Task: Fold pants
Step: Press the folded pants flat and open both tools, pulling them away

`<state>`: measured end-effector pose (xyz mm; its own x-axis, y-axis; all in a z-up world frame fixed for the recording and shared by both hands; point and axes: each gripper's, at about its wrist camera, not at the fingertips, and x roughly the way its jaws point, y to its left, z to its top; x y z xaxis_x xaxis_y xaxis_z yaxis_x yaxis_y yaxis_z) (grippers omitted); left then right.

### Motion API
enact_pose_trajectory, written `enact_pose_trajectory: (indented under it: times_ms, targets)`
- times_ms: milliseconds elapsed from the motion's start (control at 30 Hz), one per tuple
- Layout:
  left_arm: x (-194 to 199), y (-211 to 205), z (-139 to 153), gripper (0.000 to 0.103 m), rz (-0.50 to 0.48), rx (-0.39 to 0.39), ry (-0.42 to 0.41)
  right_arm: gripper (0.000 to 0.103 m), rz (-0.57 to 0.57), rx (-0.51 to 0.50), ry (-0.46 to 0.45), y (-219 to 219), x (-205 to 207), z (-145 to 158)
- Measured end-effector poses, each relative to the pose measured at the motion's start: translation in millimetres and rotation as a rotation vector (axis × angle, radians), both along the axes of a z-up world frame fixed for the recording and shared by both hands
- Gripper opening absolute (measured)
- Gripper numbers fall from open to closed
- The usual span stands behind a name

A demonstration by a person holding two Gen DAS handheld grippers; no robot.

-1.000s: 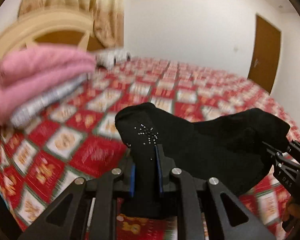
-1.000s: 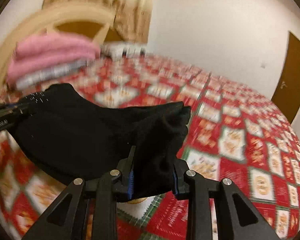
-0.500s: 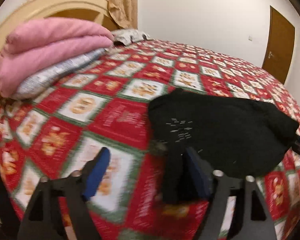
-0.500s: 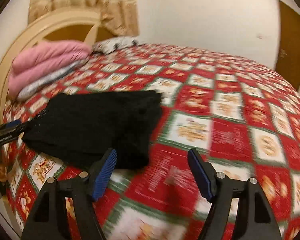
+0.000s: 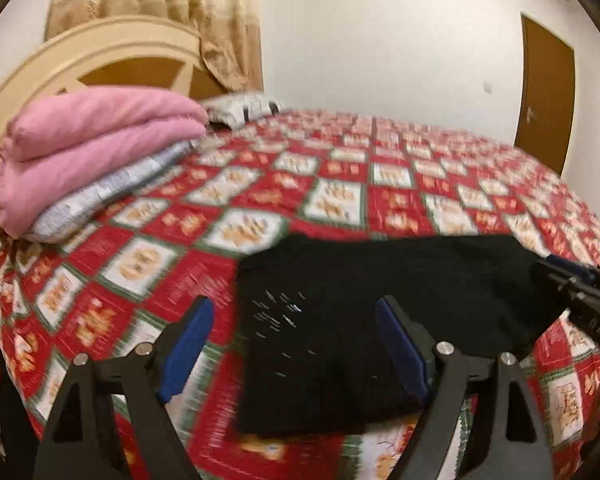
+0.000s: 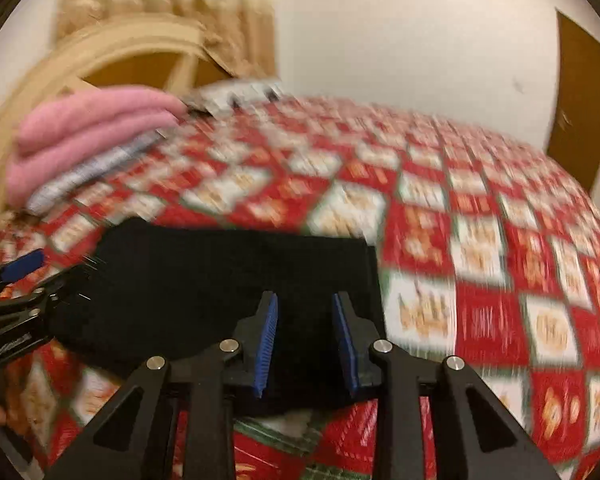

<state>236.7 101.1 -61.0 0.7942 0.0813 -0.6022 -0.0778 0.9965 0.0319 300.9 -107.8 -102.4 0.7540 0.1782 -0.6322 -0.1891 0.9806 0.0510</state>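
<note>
The black pants (image 5: 360, 308) lie folded flat on the red patterned bedspread (image 5: 340, 184), with small white studs near their left end. My left gripper (image 5: 296, 344) is wide open above the pants' left end and holds nothing. My right gripper (image 6: 306, 336) is open, narrower than before, over the pants' right end (image 6: 228, 288), and holds nothing. Each gripper shows at the edge of the other's view: the right one (image 5: 580, 300) and the left one (image 6: 24, 300).
A stack of folded pink blankets (image 5: 96, 144) on a grey pillow sits at the back left by the cream headboard (image 5: 80, 60). A patterned pillow (image 5: 244, 106) lies behind it. A brown door (image 5: 546, 92) is at the far right wall.
Both grippers have let go of the pants, which dropped flat onto the bed. Both opened and pulled back; the right one has since narrowed somewhat.
</note>
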Motion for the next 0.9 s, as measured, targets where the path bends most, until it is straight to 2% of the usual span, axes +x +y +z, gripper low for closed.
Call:
enact_pose_trajectory:
  times_ms: [67,100,167,300,433,500,533,567,700,733,767,900]
  targets:
    - [7,-5,-16,0.086,0.014,0.010,0.060,0.031,-0.035,0.029,0.085,-10,11,-28]
    - [9,-4,-23,0.086,0.019,0.006,0.081,0.031,-0.026,0.062,0.049,-16,8,-32]
    - [10,-1,-36,0.087,0.032,-0.013,0.102,0.032,-0.023,0.099,0.051,-22,7,-32]
    - [5,8,-42,0.101,0.088,-0.058,0.094,0.034,-0.023,0.056,0.034,-15,4,-32]
    - [2,9,-44,0.103,0.096,-0.075,0.095,0.054,-0.005,0.003,0.029,-6,2,-33]
    - [2,9,-45,0.103,0.102,-0.076,0.093,0.071,-0.041,-0.045,0.026,-3,2,-33]
    - [2,9,-45,0.103,0.105,-0.076,0.092,0.089,-0.092,-0.070,0.037,-5,3,-35]
    - [2,9,-46,0.103,0.109,-0.076,0.091,0.097,-0.117,-0.060,0.050,-10,4,-36]
    - [-3,6,-45,0.103,0.122,-0.053,0.091,0.098,-0.113,0.183,0.159,-44,12,-49]
    - [-5,5,-45,0.103,0.124,-0.045,0.091,0.099,-0.114,0.268,0.179,-55,11,-53]
    - [-8,3,-45,0.103,0.127,-0.034,0.090,0.099,-0.113,0.301,0.170,-60,7,-53]
    - [-26,-3,-41,0.103,0.135,-0.003,0.080,0.099,-0.139,0.250,0.130,-52,-23,-49]
